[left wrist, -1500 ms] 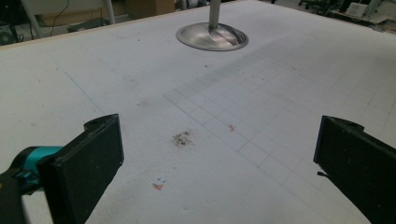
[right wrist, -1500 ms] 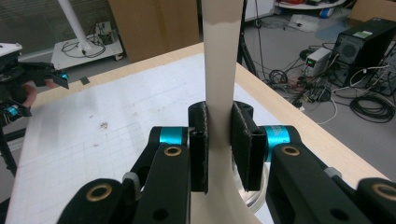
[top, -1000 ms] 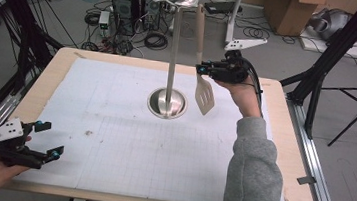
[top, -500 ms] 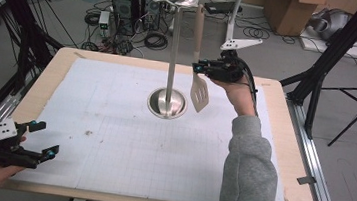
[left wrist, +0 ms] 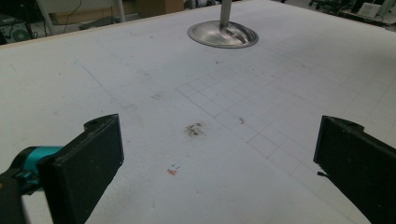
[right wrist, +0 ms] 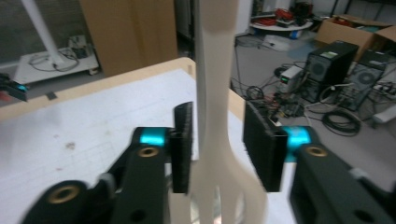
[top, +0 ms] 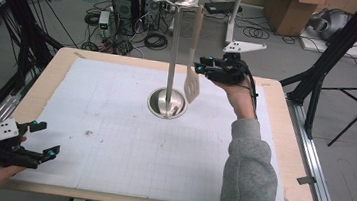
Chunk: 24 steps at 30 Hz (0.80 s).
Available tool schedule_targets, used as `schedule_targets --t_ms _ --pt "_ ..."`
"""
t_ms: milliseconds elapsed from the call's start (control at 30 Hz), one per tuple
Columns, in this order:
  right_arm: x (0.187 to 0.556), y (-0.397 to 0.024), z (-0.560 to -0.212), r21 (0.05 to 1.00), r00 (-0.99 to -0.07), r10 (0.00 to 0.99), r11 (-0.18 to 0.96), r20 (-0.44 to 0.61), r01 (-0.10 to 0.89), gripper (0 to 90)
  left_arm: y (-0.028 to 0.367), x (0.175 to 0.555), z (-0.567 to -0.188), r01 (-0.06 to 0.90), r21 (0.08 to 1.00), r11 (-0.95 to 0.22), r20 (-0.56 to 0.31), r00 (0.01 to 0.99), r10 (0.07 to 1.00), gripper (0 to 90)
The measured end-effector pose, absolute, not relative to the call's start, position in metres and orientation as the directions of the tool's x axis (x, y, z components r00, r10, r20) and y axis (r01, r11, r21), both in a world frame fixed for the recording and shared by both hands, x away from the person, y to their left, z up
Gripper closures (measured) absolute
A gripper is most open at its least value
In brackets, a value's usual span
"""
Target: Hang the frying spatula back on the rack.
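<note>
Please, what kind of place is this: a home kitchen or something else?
Probably a laboratory or workshop, not a home kitchen. Black computer towers and loose cables lie on the grey floor, brown cardboard boxes stand behind, and the wooden table carries a white gridded sheet.

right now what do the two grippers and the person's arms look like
Both the left gripper and the right gripper are black with flat black pads, teal fittings at the jaws and a pale grey three-cornered plate on top. A black cable trails from the right one. The right arm wears a grey sleeve.
</note>
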State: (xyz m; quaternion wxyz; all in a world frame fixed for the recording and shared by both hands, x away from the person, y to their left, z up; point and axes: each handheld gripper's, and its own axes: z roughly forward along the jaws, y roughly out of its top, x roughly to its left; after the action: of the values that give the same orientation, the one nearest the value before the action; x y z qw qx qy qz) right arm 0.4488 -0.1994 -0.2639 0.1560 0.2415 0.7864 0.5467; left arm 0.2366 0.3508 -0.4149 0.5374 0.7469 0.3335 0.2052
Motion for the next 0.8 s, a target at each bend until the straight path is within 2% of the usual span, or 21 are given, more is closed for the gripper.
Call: schedule_targets --t_ms 333,533,800 --pt "0.433 -0.204 -0.258 0.946 -0.818 0.574 0.282 -0.035 0.158 16.9 0.346 0.242 -0.415 0.276 0.938 -0.208 -0.049 0.703 0.710 2.0" --pt "0.423 -0.207 -0.259 0.951 -0.829 0.558 0.273 -0.033 0.145 15.3 0.342 0.246 -0.413 0.263 0.943 -0.206 -0.045 0.711 0.701 2.0" --pt "0.417 -0.216 -0.274 0.933 -0.835 0.551 0.308 -0.015 0.186 14.4 0.337 0.253 -0.415 0.262 0.943 -0.206 -0.048 0.718 0.694 2.0"
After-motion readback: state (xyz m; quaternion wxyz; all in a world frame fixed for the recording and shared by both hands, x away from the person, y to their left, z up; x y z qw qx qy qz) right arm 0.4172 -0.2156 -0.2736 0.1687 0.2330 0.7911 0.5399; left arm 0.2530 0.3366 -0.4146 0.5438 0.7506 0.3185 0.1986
